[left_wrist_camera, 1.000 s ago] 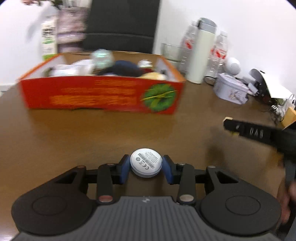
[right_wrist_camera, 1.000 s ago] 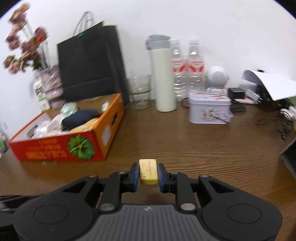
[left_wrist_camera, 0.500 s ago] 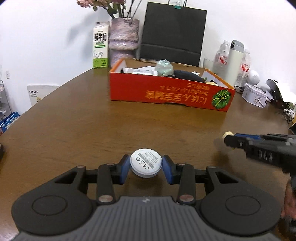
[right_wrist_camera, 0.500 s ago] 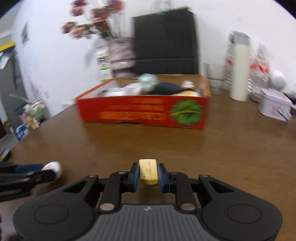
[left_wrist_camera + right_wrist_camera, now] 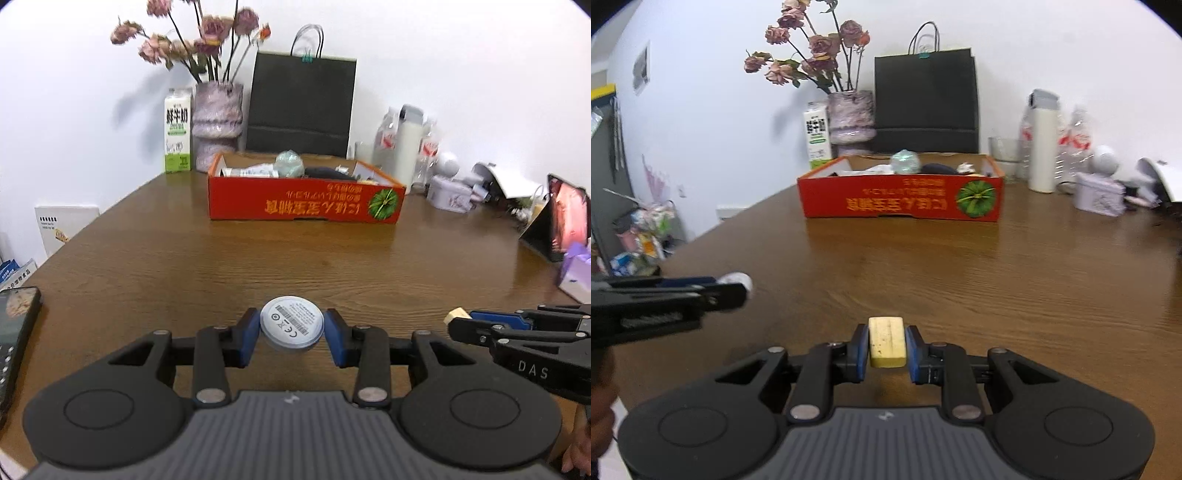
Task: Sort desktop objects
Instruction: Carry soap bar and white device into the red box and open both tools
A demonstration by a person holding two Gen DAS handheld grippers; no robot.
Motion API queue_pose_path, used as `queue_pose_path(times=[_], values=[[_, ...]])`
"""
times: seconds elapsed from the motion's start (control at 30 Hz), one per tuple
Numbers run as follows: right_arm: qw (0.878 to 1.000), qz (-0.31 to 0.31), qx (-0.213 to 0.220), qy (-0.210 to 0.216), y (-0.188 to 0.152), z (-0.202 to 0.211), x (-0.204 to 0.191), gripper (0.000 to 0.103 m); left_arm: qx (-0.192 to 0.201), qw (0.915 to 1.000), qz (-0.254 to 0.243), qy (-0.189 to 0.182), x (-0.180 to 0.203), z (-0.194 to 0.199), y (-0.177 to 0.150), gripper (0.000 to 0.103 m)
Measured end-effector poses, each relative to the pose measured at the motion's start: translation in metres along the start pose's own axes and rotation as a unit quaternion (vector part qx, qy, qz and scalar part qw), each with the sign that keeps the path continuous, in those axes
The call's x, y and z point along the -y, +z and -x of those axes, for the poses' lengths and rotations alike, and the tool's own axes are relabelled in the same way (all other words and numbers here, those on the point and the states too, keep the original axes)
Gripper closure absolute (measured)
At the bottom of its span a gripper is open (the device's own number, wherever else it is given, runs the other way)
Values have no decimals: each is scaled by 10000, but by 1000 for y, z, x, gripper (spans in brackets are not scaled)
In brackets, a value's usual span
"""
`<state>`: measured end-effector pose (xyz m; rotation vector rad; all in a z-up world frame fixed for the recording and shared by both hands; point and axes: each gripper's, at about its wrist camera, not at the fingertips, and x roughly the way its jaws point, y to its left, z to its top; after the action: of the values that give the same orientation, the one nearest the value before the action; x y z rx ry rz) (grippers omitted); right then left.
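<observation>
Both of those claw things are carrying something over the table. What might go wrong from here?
The left gripper pinches the white round disc only at its curved edges, so it might pop out. The yellow eraser in the right gripper looks steadier. The red box already looks crowded, so a dropped piece might bounce out. The two grippers sit close together and might bump.
</observation>
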<state>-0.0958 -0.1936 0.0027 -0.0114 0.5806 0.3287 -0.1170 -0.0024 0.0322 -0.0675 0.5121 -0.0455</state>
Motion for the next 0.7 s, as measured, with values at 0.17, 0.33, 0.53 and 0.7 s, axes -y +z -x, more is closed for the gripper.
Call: queue_pose_path(times=[0.17,0.33,0.53,0.7], values=[[9995,-57,239,-215,1,37,-4,83,261,9996,71,-83,0,31,-8,64],[9986,116,475,-185,8,51,-20,83,473,9988,120,-20,-2,40,-5,64],[9981,124,604,-2,19,50,-22,83,349,9987,349,-119,-12,27,18,64],[9959,134,890,10,63,32,-7,83,379,9971,577,-315,-28,-3,69,64]])
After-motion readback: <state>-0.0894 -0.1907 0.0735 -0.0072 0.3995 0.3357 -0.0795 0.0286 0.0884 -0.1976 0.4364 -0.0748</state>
